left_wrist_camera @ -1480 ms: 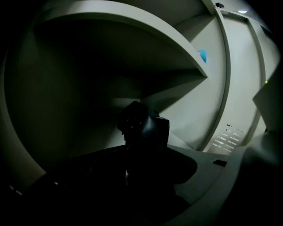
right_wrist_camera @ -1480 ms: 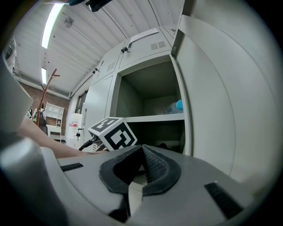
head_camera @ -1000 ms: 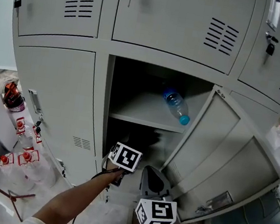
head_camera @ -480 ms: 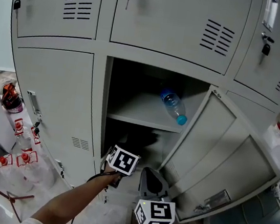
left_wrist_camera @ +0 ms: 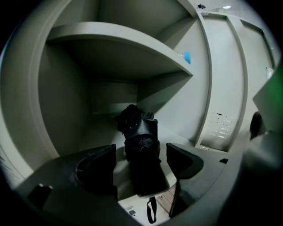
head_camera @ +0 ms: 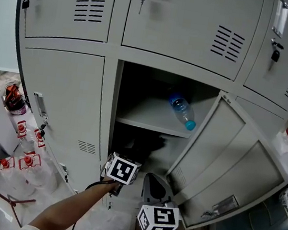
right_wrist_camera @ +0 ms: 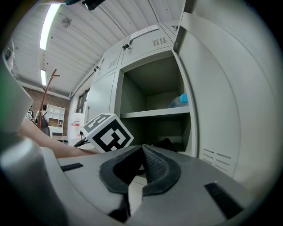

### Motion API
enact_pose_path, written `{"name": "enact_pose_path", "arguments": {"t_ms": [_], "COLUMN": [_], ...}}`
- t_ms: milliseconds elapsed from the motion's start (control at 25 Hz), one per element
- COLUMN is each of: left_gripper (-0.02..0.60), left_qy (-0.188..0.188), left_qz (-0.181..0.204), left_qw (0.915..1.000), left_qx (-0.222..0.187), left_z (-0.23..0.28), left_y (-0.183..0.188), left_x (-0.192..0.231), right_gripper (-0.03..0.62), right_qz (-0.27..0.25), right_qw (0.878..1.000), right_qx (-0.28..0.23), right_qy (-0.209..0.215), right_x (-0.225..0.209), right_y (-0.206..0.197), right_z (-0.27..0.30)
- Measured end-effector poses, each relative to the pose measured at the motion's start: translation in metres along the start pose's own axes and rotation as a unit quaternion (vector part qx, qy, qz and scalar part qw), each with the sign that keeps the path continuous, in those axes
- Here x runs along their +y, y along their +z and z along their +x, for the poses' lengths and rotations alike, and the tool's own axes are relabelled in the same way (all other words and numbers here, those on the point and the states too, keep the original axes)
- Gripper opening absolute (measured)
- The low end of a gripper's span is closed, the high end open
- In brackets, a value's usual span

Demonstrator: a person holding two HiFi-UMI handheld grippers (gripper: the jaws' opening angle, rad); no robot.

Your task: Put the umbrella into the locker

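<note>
The folded black umbrella [left_wrist_camera: 140, 132] lies on the floor of the open locker's lower compartment [head_camera: 130, 136], its strap end toward me. My left gripper [left_wrist_camera: 140, 151] sits at the compartment's mouth with a jaw on each side of the umbrella. The jaws are opening and a gap shows at both pads, so nothing is gripped. In the head view its marker cube [head_camera: 122, 169] hides the jaws. My right gripper [right_wrist_camera: 142, 154] hangs just outside the locker, level, with its pads together and nothing in them.
A plastic bottle with a blue cap [head_camera: 182, 112] lies on the shelf [head_camera: 148, 119] above the umbrella. The locker door [head_camera: 226, 171] stands swung open to the right. Bottles and red-capped containers [head_camera: 22, 148] crowd the floor at the left.
The left gripper's marker cube has edged slightly down and left at the locker's mouth. The right gripper has stayed where it was.
</note>
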State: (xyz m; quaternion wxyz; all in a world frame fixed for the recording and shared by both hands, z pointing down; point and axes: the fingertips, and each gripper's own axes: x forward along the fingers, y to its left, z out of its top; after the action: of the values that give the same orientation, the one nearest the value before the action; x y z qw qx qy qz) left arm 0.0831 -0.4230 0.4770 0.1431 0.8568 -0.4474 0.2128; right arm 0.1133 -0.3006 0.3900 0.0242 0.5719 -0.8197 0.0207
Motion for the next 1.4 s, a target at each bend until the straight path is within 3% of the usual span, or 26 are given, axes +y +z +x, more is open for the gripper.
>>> {"name": "enact_pose_path", "arguments": {"t_ms": [200,480,720,1080,1400], "left_gripper": [0.340,0.339,0.339,0.330,0.316], "left_qy": [0.004,-0.046,-0.069,-0.065,-0.055], "left_qz": [-0.013,-0.008,-0.030,-0.026,-0.021], "left_qw": [0.9998,0.9942,0.9843,0.9755,0.9717], "left_qx": [-0.011,-0.097,-0.159,-0.209,-0.229], "left_z": [-0.025,-0.067,-0.104,-0.146,-0.166], "left_y": [0.008,0.042,0.052,0.042,0.032], "left_x": [0.003,-0.014,-0.011,-0.009,-0.009], "right_gripper": [0.003,0.003,0.003,0.003,0.003], "right_qz": [0.000,0.001,0.002,-0.006,-0.011], "right_qw": [1.000,1.000,1.000,1.000,1.000], "right_qx": [0.003,0.000,-0.004,-0.010,-0.015], "right_qy": [0.004,0.003,0.005,0.015,0.019], "right_x": [0.004,0.002,0.003,0.011,0.016], "right_y": [-0.002,0.001,0.005,0.012,0.017], "right_z": [0.001,-0.001,-0.003,-0.006,-0.011]}}
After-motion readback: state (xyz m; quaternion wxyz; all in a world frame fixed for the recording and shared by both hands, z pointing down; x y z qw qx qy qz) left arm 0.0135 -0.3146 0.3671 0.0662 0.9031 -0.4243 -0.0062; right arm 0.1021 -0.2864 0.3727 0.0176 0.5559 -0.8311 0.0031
